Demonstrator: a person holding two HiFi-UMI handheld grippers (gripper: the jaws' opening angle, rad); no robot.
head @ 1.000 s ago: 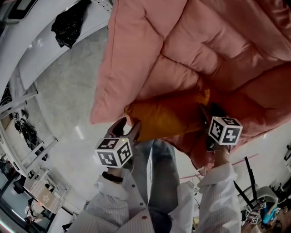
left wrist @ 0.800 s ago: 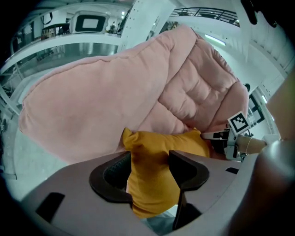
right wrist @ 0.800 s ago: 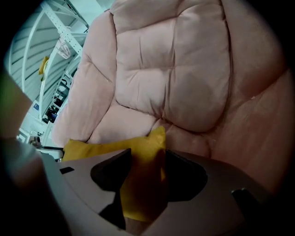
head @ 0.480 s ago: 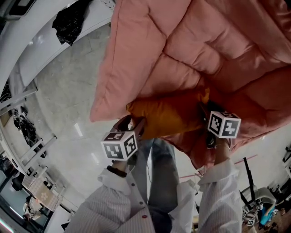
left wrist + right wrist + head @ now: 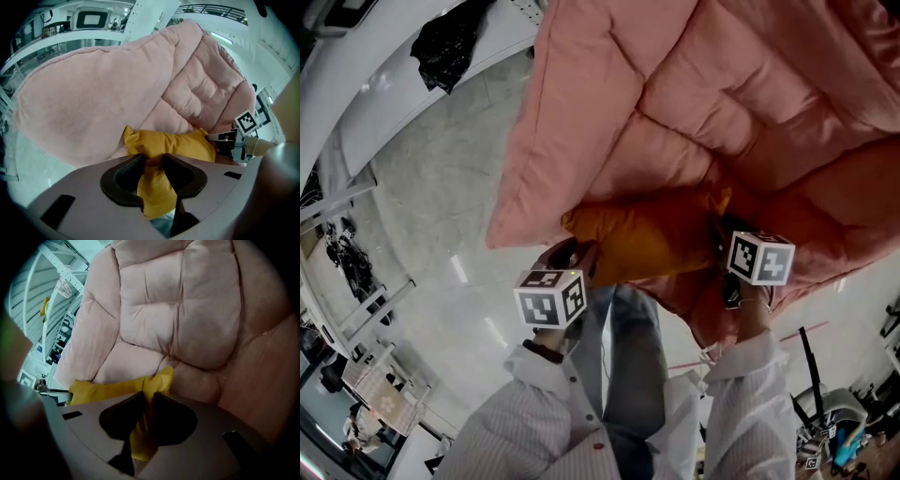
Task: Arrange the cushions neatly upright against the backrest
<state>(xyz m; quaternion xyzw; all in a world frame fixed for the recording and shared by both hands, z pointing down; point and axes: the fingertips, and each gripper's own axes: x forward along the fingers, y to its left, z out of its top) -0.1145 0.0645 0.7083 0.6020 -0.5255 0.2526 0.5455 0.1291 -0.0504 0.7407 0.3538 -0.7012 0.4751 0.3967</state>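
Observation:
A mustard-yellow cushion [image 5: 647,234] lies across the front of the seat of a big pink padded chair [image 5: 722,112]. My left gripper [image 5: 572,251] is at its left corner, and the jaws are closing with a fold of yellow fabric [image 5: 157,187] pinched between them. At the right corner my right gripper [image 5: 722,239] is closing as well, its pads pressed on the cushion's tip [image 5: 157,380]. The left gripper view shows the right gripper [image 5: 225,138] at the cushion's far end. The quilted backrest [image 5: 178,310] rises behind the cushion.
A black bag [image 5: 445,47] lies on a white ledge at the upper left. Pale shiny floor [image 5: 441,206] stretches left of the chair. The person's legs [image 5: 628,375] stand right at the seat's front. Dark stands [image 5: 816,375] are at the lower right.
My left gripper has moved up and right to the cushion's left corner. The right gripper has shifted slightly upward at the right corner. The cushion has hardly moved.

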